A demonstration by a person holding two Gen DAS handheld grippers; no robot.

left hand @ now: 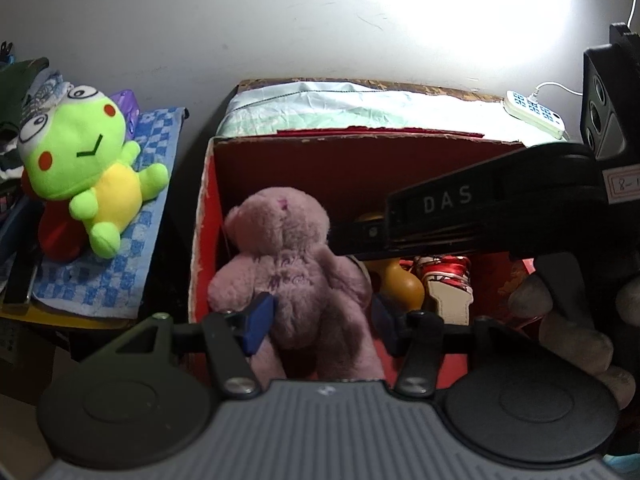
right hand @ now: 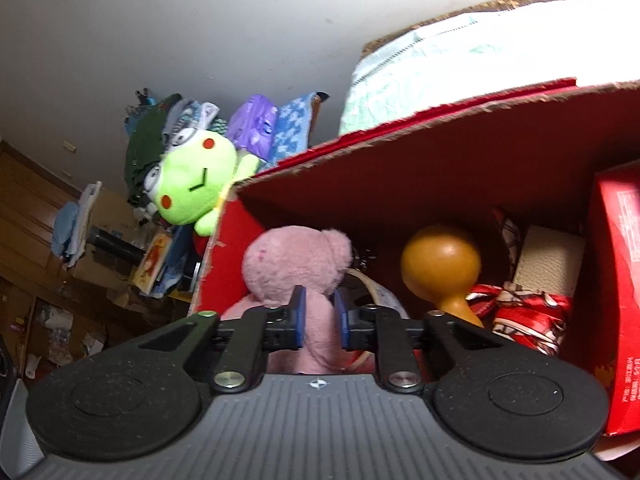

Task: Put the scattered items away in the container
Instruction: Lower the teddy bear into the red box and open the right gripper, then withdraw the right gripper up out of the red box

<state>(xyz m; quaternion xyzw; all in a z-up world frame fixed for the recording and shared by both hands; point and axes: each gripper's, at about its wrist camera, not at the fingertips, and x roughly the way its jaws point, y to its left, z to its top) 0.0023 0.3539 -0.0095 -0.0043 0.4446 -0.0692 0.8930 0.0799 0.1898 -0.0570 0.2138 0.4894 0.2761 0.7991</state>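
1. Both sets of tongs are over the red cardboard box (left hand: 208,216), and the pink teddy bear (left hand: 292,276) is the thing between them, sitting inside the box against its left wall.
2. Left tongs (left hand: 324,320): the blue pads (left hand: 258,322) sit on either side of the bear's lower body and press into the plush, so this pair has the bear gripped.
3. Right tongs (right hand: 320,318): drawn in tight, with a narrow fold of pink plush pinched between their blue pads (right hand: 298,320). They are clamped on the bear too, just below its head.
4. In the left wrist view the right tool crosses the box from the right as a black arm marked "DAS", with the person's fingers (left hand: 572,340) curled under it.
5. Inside the box, to the right of the bear, there's a tan gourd-shaped piece (right hand: 440,264), a bundle of red patterned ribbon (right hand: 524,316), a cream-coloured block (right hand: 548,260) behind it, and a red carton (right hand: 620,280) standing at the far right.
6. Outside, to the left of the box, a green frog plush (left hand: 88,168) lies on a blue checked towel (left hand: 116,280), well apart from the box.
7. Behind the box lies a pale crinkled sheet (left hand: 320,108), and a white power strip (left hand: 536,112) rests at the far right.
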